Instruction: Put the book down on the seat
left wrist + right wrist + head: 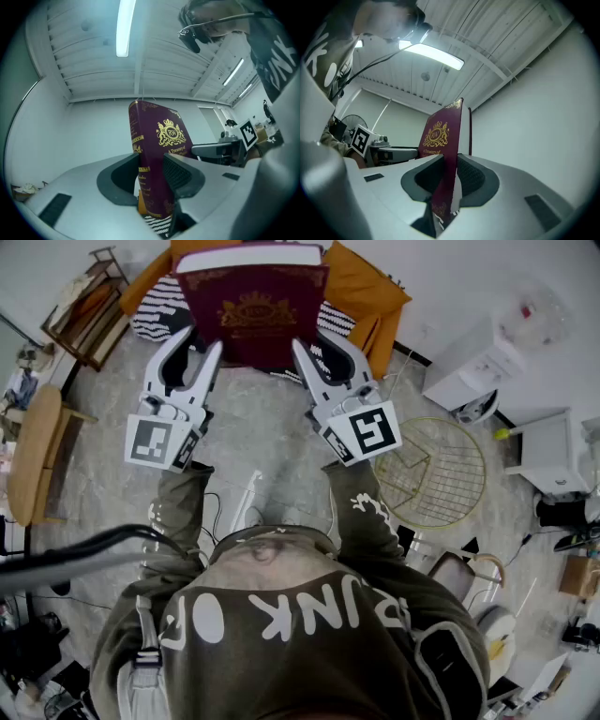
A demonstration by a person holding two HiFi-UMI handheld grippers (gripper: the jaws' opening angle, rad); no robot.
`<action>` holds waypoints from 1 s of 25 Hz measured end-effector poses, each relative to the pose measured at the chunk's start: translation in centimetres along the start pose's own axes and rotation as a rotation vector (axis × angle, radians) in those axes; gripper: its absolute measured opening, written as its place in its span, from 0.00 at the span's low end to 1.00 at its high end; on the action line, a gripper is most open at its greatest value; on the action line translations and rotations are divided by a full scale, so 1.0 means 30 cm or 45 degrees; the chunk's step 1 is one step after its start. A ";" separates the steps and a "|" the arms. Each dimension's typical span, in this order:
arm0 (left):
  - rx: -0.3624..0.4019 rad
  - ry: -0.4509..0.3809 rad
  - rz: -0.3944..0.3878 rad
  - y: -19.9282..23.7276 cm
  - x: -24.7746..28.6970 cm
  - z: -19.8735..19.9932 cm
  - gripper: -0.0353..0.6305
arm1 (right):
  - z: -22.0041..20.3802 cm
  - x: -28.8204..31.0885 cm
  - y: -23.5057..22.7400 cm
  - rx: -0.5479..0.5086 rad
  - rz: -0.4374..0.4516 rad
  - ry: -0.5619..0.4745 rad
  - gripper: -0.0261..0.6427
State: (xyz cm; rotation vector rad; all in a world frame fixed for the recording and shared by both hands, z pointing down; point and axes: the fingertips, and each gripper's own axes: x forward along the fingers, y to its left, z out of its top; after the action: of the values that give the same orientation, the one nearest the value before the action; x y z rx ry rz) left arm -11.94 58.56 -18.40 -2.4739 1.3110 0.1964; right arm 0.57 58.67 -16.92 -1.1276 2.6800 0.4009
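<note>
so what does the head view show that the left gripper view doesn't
Only the head view: the floor and a round gold wire rack. Only the left gripper view: the ceiling light and the spine of the book between its own jaws. Both: the maroon book held up, with the left gripper and right gripper each clamped on it.

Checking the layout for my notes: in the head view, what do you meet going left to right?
From the left: wooden table, left gripper, book, right gripper, gold wire rack, far-right white cabinet.
</note>
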 end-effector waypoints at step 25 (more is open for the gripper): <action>0.014 0.036 -0.001 -0.005 0.026 -0.032 0.27 | -0.031 0.001 -0.024 0.004 0.009 0.014 0.19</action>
State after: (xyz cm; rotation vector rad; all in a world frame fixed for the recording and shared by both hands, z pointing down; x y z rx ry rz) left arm -11.42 57.70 -17.68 -2.4767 1.3194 0.1547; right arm 1.00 57.85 -16.17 -1.1230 2.6941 0.3920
